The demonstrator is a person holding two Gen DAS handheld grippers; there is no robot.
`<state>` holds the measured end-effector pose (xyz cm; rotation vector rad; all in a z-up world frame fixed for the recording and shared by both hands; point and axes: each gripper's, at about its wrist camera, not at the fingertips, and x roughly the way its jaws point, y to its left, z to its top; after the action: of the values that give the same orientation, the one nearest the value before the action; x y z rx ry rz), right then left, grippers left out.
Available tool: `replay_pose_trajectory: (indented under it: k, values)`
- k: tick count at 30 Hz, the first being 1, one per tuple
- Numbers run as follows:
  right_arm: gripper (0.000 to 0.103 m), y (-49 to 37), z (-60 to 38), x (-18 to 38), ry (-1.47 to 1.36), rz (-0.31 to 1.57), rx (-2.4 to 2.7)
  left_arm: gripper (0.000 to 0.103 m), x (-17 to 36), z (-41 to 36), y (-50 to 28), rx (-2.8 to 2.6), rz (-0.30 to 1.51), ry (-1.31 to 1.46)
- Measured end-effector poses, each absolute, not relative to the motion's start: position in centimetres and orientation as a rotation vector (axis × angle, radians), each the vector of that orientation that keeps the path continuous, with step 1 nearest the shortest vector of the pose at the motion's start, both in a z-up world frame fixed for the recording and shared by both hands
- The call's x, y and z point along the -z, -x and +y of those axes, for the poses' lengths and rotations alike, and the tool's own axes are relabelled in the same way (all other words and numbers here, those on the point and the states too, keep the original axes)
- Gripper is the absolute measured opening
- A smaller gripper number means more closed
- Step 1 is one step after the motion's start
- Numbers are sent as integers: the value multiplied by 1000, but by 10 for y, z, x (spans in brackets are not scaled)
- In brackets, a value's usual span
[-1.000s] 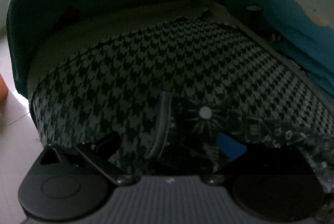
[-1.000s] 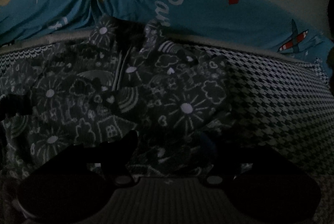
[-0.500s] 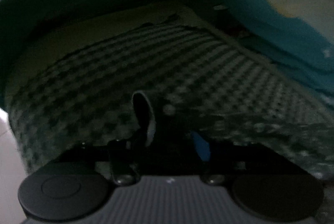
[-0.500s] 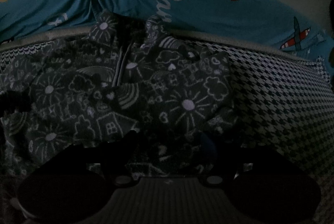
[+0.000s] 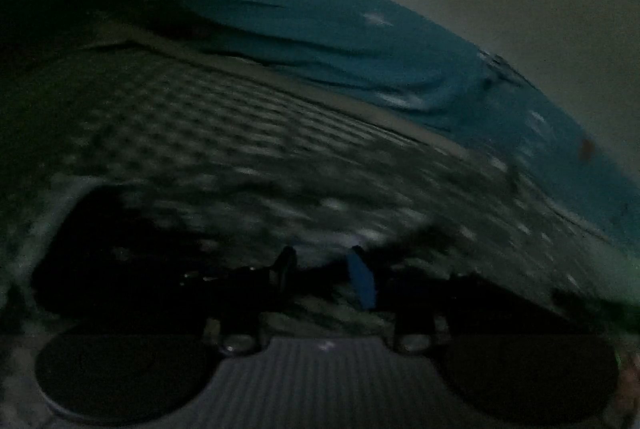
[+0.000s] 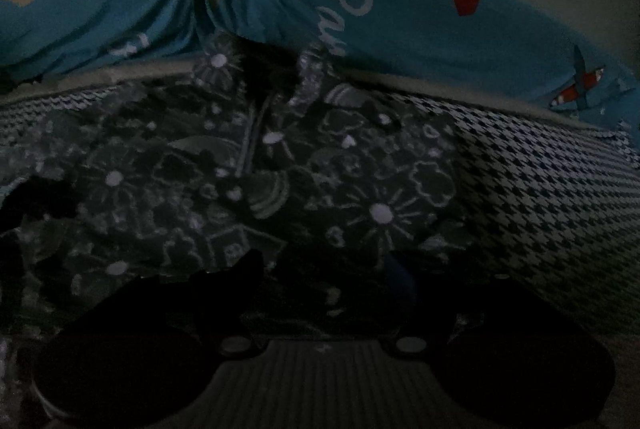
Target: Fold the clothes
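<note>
The left tool [image 5: 322, 271], jaws closing on a dark fold of the printed garment [image 6: 248, 169], works its left edge; the right tool [image 6: 328, 269] hovers part-open, grip unclear, over the near hem. The garment lies collar-away on a houndstooth bed cover [image 6: 540, 197], blue bedding [image 6: 400, 13] against the wall

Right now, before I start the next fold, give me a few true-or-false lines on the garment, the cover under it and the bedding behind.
1. The doodle-print garment lies on a houndstooth cover. True.
2. The sheet behind is plain red. False: it is blue, with white lettering and a red shape.
3. The garment is folded into a neat square. False: it lies rumpled and spread out.
4. A light zip line runs down the garment. True.
5. The left wrist view is sharp. False: it is blurred.
</note>
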<state>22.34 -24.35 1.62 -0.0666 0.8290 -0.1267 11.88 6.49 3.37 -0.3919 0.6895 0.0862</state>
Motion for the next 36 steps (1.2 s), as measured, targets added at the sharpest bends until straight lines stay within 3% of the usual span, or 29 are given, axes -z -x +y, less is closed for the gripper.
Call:
replay_pose_trajectory:
  k: [1, 3, 6, 12, 25, 28, 31, 33, 35, 36]
  values:
    - [68, -223, -242, -17, 62, 822, 111, 42, -35, 58, -118, -87, 685, 362]
    - [68, -221, -238, -20, 56, 807, 79, 66, -40, 50, -114, -146, 666, 293]
    - [68, -219, -231, -23, 55, 788, 38, 81, -45, 53, -106, -267, 636, 224]
    - [68, -217, -224, -17, 121, 780, 13, 89, -41, 85, -91, -471, 645, 192]
    - [68, -220, -225, -10, 125, 812, 12, 92, -24, 131, -80, -609, 676, 275]
    - [68, -220, -224, -10, 129, 811, 14, 84, -18, 134, -89, -614, 696, 287]
    - [68, -220, -224, -9, 132, 810, 16, 64, -12, 137, -96, -619, 717, 293]
    - [68, -220, -224, -10, 133, 807, 10, 35, -10, 135, -99, -613, 723, 289]
    - [68, -219, -224, -11, 132, 799, 6, 15, -10, 134, -99, -598, 722, 302]
    - [68, -219, -224, -11, 131, 794, 3, 9, -11, 133, -99, -585, 717, 314]
